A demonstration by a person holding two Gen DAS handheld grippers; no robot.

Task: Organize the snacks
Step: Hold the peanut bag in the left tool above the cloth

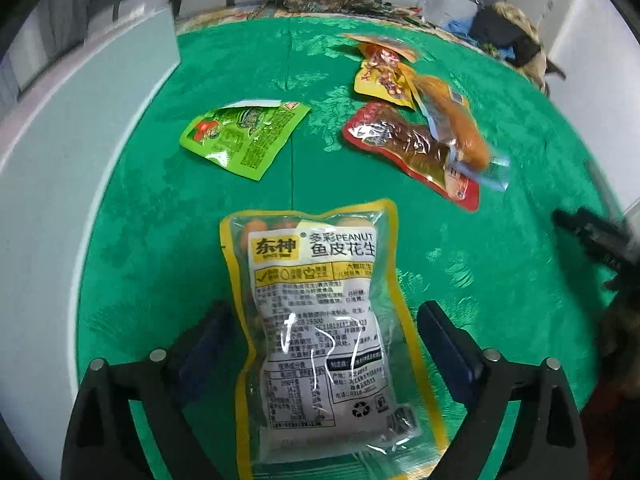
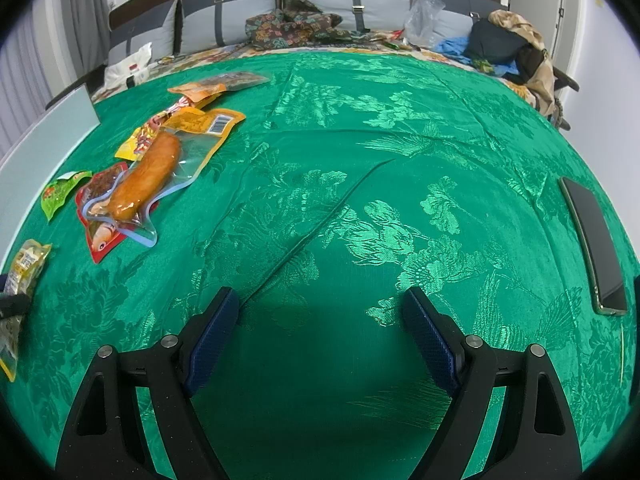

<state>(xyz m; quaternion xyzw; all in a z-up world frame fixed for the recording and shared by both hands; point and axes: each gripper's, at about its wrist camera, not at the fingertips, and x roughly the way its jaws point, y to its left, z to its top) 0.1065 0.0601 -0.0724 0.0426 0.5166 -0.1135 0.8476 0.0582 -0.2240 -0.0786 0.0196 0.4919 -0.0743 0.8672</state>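
A clear, yellow-edged peanut packet (image 1: 320,320) lies flat on the green cloth (image 1: 160,260) between the fingers of my left gripper (image 1: 324,308). That gripper is open and its blue pads stand clear of the packet's edges. Beyond it lie a green packet (image 1: 244,136), a red packet (image 1: 400,144), a sausage packet (image 1: 452,120) and a yellow packet (image 1: 380,76). My right gripper (image 2: 320,300) hangs open over bare green cloth (image 2: 360,160) with nothing between its fingers. From there the sausage packet (image 2: 148,176) and the peanut packet (image 2: 24,264) show at the left.
A pale board (image 1: 80,160) stands along the cloth's left side. A dark phone (image 2: 596,240) lies near the right edge. Cushions, a patterned cloth bundle (image 2: 292,28), a plastic bag and piled clothes (image 2: 508,48) line the far side.
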